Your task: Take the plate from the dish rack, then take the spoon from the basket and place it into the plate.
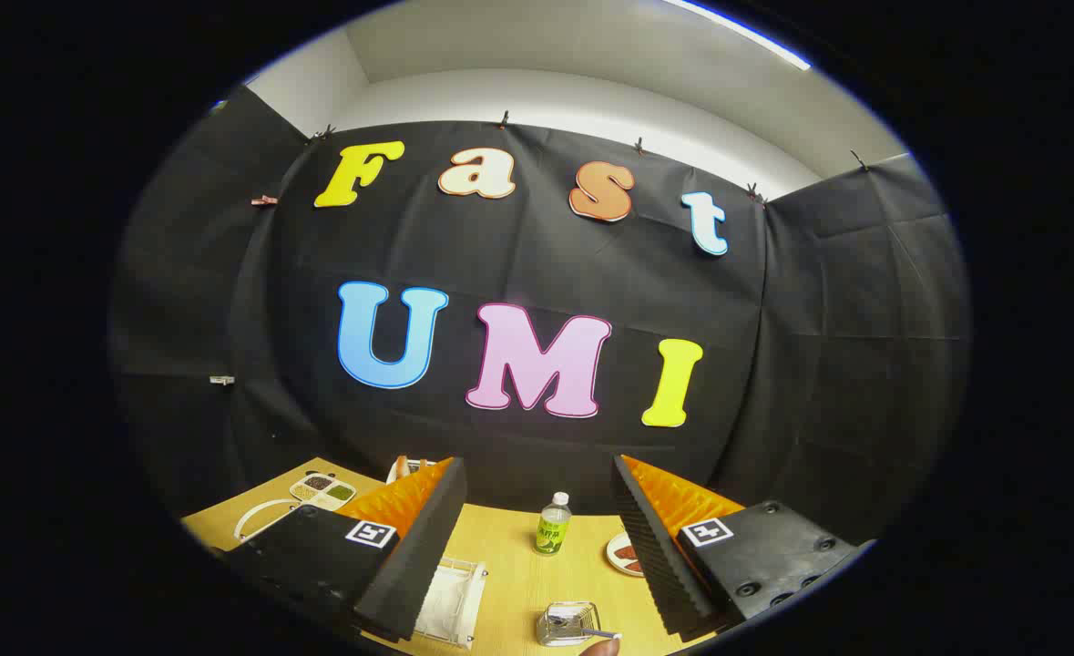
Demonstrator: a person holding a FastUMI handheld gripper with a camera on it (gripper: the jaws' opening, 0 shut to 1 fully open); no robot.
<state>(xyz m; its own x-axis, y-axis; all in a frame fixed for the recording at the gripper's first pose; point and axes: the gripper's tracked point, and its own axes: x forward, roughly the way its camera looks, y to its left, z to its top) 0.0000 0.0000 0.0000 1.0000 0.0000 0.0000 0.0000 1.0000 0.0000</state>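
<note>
Jaws stand wide apart with nothing between them, the gripper (537, 547) held high above the desk (518, 583) and aimed mostly at the booth's wall, so the working area sits low between and below the two fingers. Nearest, between the fingers, is a small wire basket (569, 624) with a spoon handle (602, 633) poking out of it, and a fingertip (602, 648) shows just beside that handle. Next to the left finger lies the white wire dish rack (450, 601), partly hidden by that finger; whether the plate still stands in it I cannot tell. From this height and tilt the main risk, as I judge it, is a blind descent: the rack is half covered, so the jaws could catch its wires or knock it sideways. The thin spoon could also slip or tip the light basket if pinched off-centre. Further out, a small green-labelled bottle (552, 526) stands upright and could be toppled by a wide sweep, and a round dish (625, 554) peeks out beside the right finger. Beyond the left finger sits a divided tray (322, 490) holding dark and green contents. The desk is smooth pale wood, black cloth hangs behind it, and a white wall rises above.
</note>
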